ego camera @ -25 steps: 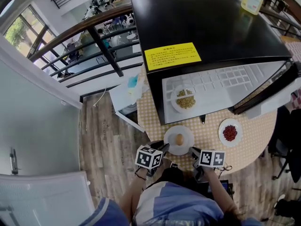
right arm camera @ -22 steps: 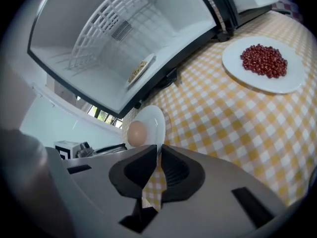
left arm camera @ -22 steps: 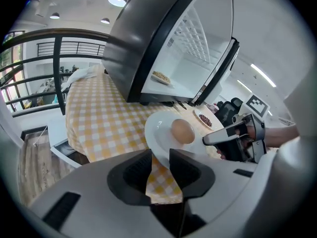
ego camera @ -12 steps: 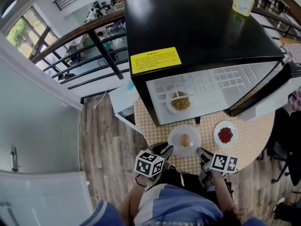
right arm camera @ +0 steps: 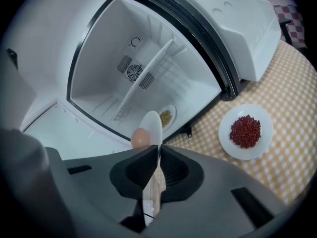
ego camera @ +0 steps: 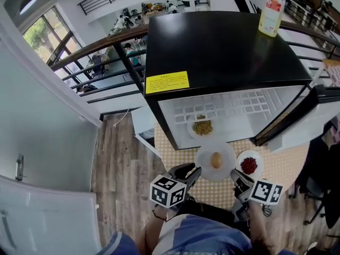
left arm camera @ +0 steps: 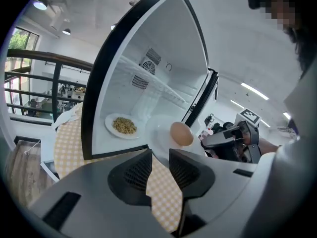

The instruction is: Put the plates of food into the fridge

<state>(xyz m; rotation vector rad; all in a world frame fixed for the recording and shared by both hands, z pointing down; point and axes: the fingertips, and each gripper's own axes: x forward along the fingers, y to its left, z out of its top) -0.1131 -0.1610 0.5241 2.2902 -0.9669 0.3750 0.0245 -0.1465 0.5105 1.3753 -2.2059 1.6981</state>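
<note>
Egg plate (ego camera: 205, 159) hangs just above the surface (ego camera: 212, 189), right in front of the open fridge (ego camera: 223, 41), so it's mid-carry. Next up is probably sliding it in level beside the grain plate (ego camera: 192, 129). Right tongs (right arm camera: 157, 157) have just closed, pinching its rim. Left tongs (left arm camera: 159, 165), narrowing slightly, stand half apart at its edge, gripping nothing.

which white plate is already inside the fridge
The white plate of yellowish grains; the egg plate is held up outside, the red-bean plate sits on the checked tablecloth.
</note>
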